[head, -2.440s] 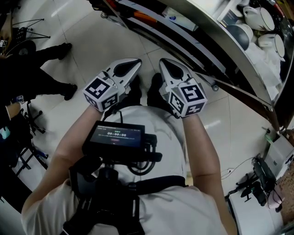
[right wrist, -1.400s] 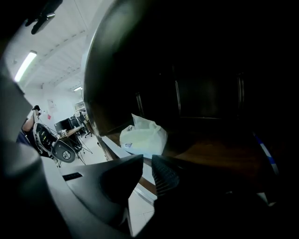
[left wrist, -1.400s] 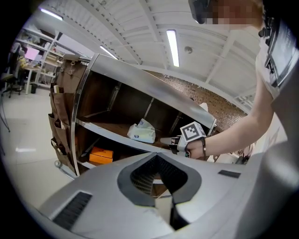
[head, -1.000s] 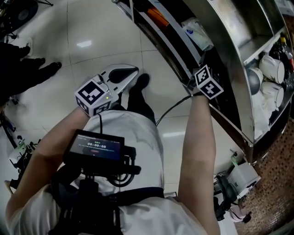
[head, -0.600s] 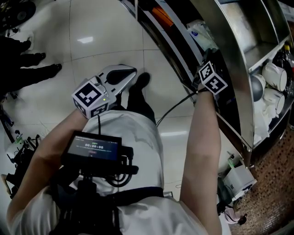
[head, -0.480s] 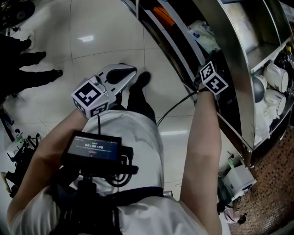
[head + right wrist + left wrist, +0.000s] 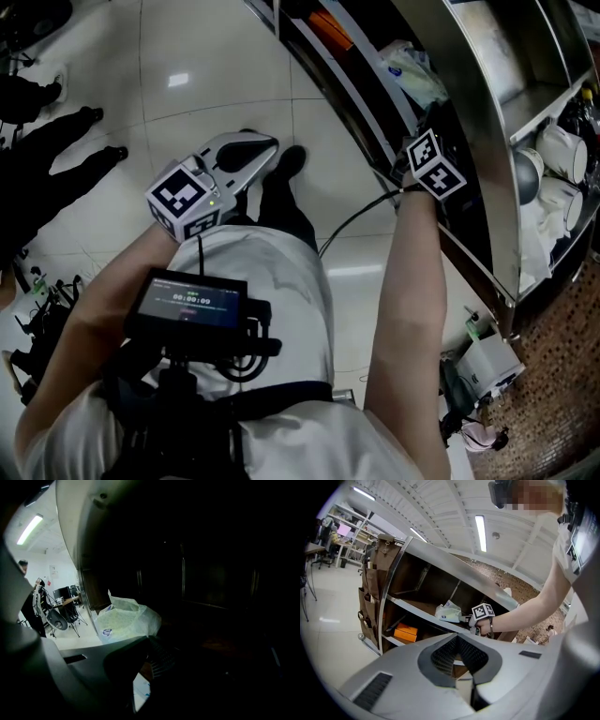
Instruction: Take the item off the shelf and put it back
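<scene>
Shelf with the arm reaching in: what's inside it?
A pale crinkly plastic bag lies on the shelf, near the front edge. An orange box sits one level lower. Farther back is too dark to see anything.

head view: over the person, steeply down, shelf (image 7: pixel 461 112) upper right
left gripper view: well back, faces shelf front
right gripper view: inside shelf, near white bag (image 7: pixel 123 619)
shared: white bag, all three

an orange box (image 7: pixel 405 632) lies well apart from white cups (image 7: pixel 562 145).
</scene>
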